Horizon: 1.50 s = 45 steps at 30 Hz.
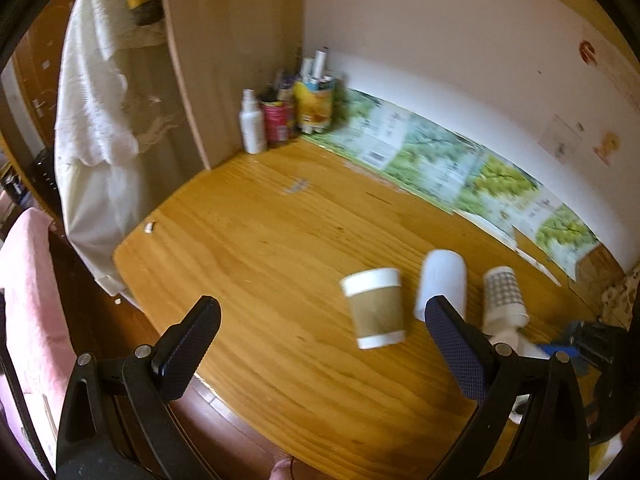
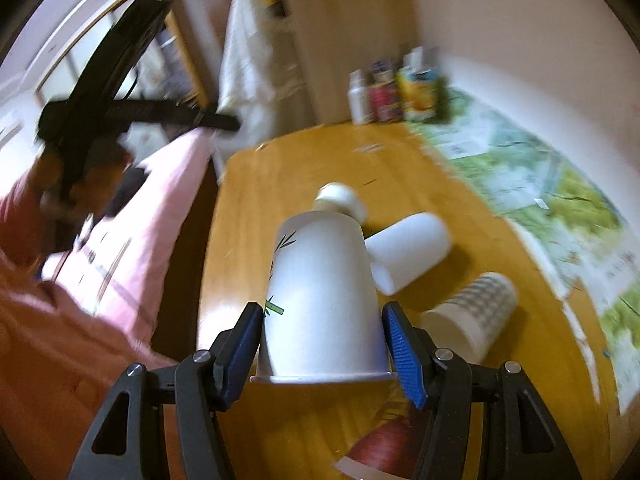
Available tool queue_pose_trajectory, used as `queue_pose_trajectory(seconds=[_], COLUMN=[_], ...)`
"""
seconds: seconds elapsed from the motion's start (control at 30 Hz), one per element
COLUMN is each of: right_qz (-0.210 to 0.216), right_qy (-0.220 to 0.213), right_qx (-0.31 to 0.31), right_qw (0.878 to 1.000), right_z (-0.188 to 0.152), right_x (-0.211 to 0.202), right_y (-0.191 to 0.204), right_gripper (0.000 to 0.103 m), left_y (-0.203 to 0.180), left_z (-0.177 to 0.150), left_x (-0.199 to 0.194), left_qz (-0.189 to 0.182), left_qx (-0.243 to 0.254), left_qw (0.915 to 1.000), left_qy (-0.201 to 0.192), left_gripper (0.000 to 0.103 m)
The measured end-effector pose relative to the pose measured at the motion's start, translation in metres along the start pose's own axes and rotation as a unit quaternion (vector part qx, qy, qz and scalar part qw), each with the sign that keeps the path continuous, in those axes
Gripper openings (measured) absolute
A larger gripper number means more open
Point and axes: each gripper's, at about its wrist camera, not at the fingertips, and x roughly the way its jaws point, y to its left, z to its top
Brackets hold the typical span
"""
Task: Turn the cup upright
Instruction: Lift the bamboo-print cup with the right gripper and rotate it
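My right gripper (image 2: 322,320) is shut on a white paper cup with a green bamboo print (image 2: 320,300), held upside down, rim toward the camera, above the wooden table (image 2: 248,208). My left gripper (image 1: 320,312) is open and empty above the table's near edge. Ahead of it a brown-sleeved cup (image 1: 376,308) stands upside down on the table, a plain white cup (image 1: 442,280) lies on its side, and a checked cup (image 1: 502,294) lies beside that. In the right wrist view the white cup (image 2: 408,250) and checked cup (image 2: 472,316) lie to the right.
A white spray bottle (image 1: 251,122), a red can (image 1: 276,118) and a yellow pen holder (image 1: 314,104) stand in the far corner. Green printed sheets (image 1: 440,156) line the wall side. A pink chair cover (image 1: 28,288) is at the left. A red-striped cup (image 2: 380,452) lies below my right gripper.
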Motion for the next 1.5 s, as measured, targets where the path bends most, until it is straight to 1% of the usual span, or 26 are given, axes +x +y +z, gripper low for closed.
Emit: queue_pose_trajectory(seconds=[0.1, 0.2, 0.27, 0.3, 0.37, 0.43, 0.5, 0.6, 0.63, 0.7, 0.8, 0.83, 0.9, 0.97, 1.1, 1.33, 1.5], right_qz=[0.026, 0.056, 0.075, 0.09, 0.104, 0.12, 0.132, 0.15, 0.157, 0.164, 0.174, 0.178, 0.18, 0.182, 0.183, 0.174, 0.158], right_qy=[0.034, 0.068, 0.089, 0.105, 0.126, 0.156, 0.176, 0.208, 0.219, 0.232, 0.252, 0.257, 0.261, 0.262, 0.264, 0.257, 0.255], right_qx=[-0.031, -0.062, -0.086, -0.103, -0.127, -0.166, -0.191, -0.239, -0.257, -0.276, -0.314, -0.322, -0.333, -0.34, -0.344, -0.331, -0.324], right_qw=[0.999, 0.994, 0.989, 0.985, 0.978, 0.966, 0.956, 0.937, 0.928, 0.918, 0.899, 0.894, 0.888, 0.885, 0.882, 0.891, 0.897], right_z=[0.0, 0.001, 0.0, -0.001, -0.003, -0.007, -0.01, -0.018, -0.022, -0.026, -0.034, -0.036, -0.037, -0.039, -0.041, -0.032, -0.034], right_x=[0.014, 0.029, 0.038, 0.044, 0.054, 0.065, 0.074, 0.083, 0.087, 0.091, 0.097, 0.099, 0.102, 0.104, 0.106, 0.109, 0.109], right_y=[0.009, 0.018, 0.024, 0.03, 0.036, 0.047, 0.052, 0.064, 0.069, 0.074, 0.081, 0.083, 0.084, 0.084, 0.082, 0.069, 0.065], right_gripper=[0.062, 0.062, 0.062, 0.062, 0.062, 0.062, 0.062, 0.062, 0.062, 0.062, 0.062, 0.062, 0.062, 0.062, 0.064, 0.066, 0.066], left_y=[0.012, 0.018, 0.02, 0.02, 0.02, 0.019, 0.017, 0.016, 0.015, 0.014, 0.01, 0.009, 0.006, 0.003, -0.004, -0.018, -0.03], left_z=[-0.001, -0.003, -0.004, -0.005, -0.005, -0.006, -0.009, -0.013, -0.015, -0.019, -0.026, -0.028, -0.035, -0.04, -0.05, -0.058, -0.062], left_x=[-0.001, -0.003, -0.004, -0.005, -0.005, -0.005, -0.006, -0.004, -0.004, -0.004, -0.003, -0.002, 0.002, 0.004, 0.006, 0.011, 0.015], left_qz=[0.005, 0.01, 0.01, 0.008, 0.001, 0.001, 0.003, 0.006, 0.006, 0.003, -0.001, -0.002, -0.007, -0.013, -0.024, -0.056, -0.079], left_qx=[-0.002, 0.004, 0.012, 0.014, 0.02, 0.032, 0.044, 0.055, 0.058, 0.063, 0.077, 0.08, 0.082, 0.087, 0.097, 0.132, 0.166], left_qw=[1.0, 0.9999, 0.9998, 0.9997, 0.9997, 0.9994, 0.9989, 0.9984, 0.9983, 0.998, 0.997, 0.9967, 0.9963, 0.9956, 0.994, 0.9877, 0.9804], left_qy=[-0.006, -0.012, -0.016, -0.017, -0.015, -0.015, -0.015, -0.01, -0.007, -0.002, 0.005, 0.009, 0.023, 0.034, 0.045, 0.063, 0.071], left_gripper=[0.102, 0.102, 0.102, 0.102, 0.102, 0.102, 0.102, 0.102, 0.102, 0.102, 0.102, 0.102, 0.102, 0.102, 0.102, 0.102, 0.102])
